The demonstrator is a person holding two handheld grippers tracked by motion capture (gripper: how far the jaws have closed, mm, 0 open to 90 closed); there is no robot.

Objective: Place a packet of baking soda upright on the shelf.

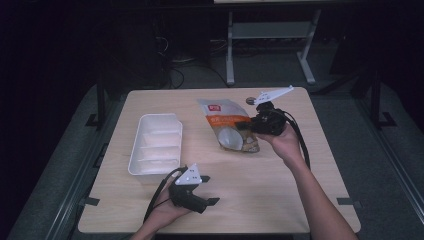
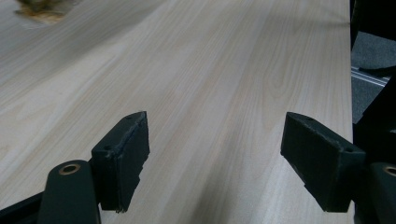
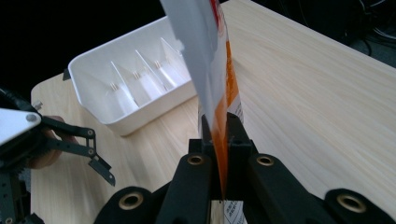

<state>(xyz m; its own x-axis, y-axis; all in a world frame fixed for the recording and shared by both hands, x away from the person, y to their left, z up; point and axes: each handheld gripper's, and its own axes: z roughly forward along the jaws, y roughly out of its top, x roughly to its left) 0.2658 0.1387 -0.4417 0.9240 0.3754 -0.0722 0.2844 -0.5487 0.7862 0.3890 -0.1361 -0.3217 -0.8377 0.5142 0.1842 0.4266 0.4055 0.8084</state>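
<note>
The right gripper (image 3: 222,140) is clamped on the edge of the orange pouch (image 1: 231,126) — the white divided tray (image 1: 156,143) lies off to its left, nearer the left gripper (image 1: 206,190), whose jaws stand apart over bare table (image 2: 224,70) — likely the pouch's destination

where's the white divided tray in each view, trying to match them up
High view: the white tray lies left of centre on the table, left of the snack pouch.
Left gripper view: no tray here; open jaws over bare table.
Right gripper view: the tray sits upper left, behind the pouch clamped in the right tool.
Shared landmark: the orange and white pouch, beside the tray in both views that show it.
</note>
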